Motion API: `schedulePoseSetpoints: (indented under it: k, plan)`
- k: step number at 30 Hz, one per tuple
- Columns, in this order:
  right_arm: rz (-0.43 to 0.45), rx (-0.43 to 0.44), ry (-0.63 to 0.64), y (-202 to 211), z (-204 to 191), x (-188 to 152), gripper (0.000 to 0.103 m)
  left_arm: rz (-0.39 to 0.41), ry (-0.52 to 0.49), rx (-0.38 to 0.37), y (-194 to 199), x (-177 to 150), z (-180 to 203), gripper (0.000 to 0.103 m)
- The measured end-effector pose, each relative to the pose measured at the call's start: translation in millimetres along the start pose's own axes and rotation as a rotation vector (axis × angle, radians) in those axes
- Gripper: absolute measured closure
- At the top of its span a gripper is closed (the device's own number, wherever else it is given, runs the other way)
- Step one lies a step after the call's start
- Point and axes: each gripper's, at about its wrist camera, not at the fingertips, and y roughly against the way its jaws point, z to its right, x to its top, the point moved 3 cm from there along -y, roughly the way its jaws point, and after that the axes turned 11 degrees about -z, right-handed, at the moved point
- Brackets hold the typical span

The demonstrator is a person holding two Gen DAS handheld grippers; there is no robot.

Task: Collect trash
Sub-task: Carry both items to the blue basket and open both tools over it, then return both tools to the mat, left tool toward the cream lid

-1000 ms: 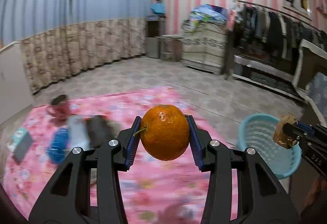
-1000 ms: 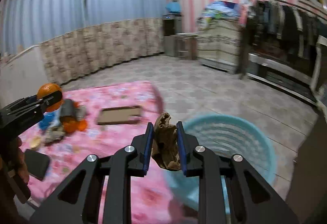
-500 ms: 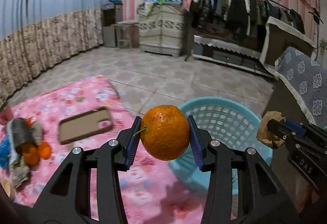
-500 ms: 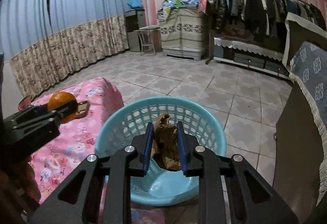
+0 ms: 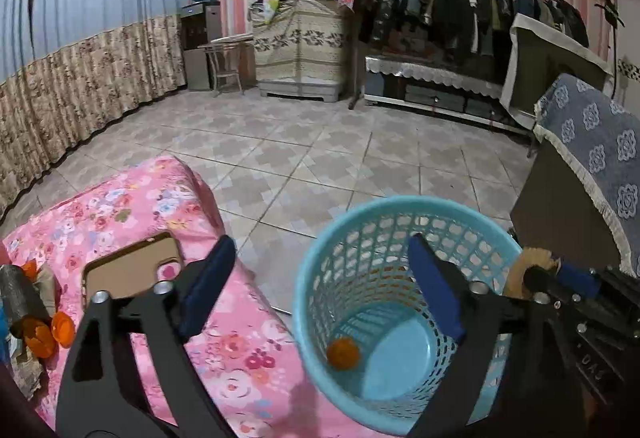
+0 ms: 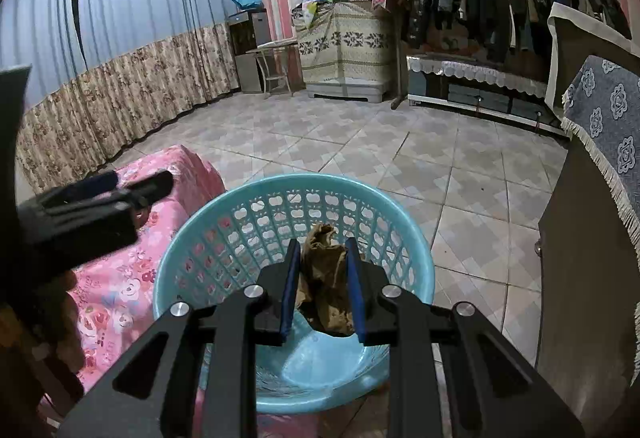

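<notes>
My left gripper (image 5: pixel 320 286) is open and empty above the left rim of a light blue plastic basket (image 5: pixel 320 262). An orange (image 5: pixel 343 353) lies on the basket's bottom. My right gripper (image 6: pixel 322 278) is shut on a crumpled brown paper scrap (image 6: pixel 326 278) and holds it over the same basket (image 6: pixel 224 214). The scrap also shows at the basket's right rim in the left wrist view (image 5: pixel 524 272). The left gripper appears at the left in the right wrist view (image 6: pixel 104 194).
A table with a pink flowered cloth (image 5: pixel 132 206) stands left of the basket. On it lie a tan phone case (image 5: pixel 128 266), orange peel pieces (image 5: pixel 52 334) and a dark roll (image 5: pixel 18 294). A cabinet with a blue patterned cover (image 5: pixel 592 166) stands at the right.
My left gripper has opened and the orange has dropped to the basket's bottom. Both grippers moved right from the table to over the basket. The right gripper still holds the scrap.
</notes>
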Motion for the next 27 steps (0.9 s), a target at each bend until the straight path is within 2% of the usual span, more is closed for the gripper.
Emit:
schedulePoseSetpoints:
  k: [7, 14, 16, 18, 22, 24, 27]
  plan:
    - [-0.014, 0.008, 0.026, -11.9, -15.8, -1.0, 0.08, 0.035, 0.022, 0.093, 27.5, -13.0, -31.9, 0.009]
    - [-0.012, 0.005, 0.048, -22.8, -26.7, 2.9, 0.078, 0.066, 0.012, 0.195, 55.8, -38.3, -53.7, 0.009]
    - [-0.019, 0.006, 0.047, -24.7, -29.8, 4.4, 0.067, 0.068, 0.027, 0.212, 65.1, -45.5, -63.0, 0.009]
    - [-0.016, -0.004, 0.046, -24.3, -31.3, 4.9, 0.034, 0.07, 0.047, 0.219, 72.5, -49.8, -72.1, 0.009]
    - [0.0, -0.005, 0.046, -14.6, -37.6, 1.9, 0.03, 0.081, 0.094, 0.241, 91.0, -59.0, -94.7, 0.009]
    - [0.026, 0.008, 0.048, -4.5, -44.8, -2.0, 0.02, 0.095, 0.116, 0.273, 105.1, -67.1, -108.3, 0.009]
    - [0.066, 0.03, 0.088, 10.1, -67.6, -5.9, 0.016, 0.115, 0.153, 0.308, 125.1, -79.1, -130.9, 0.005]
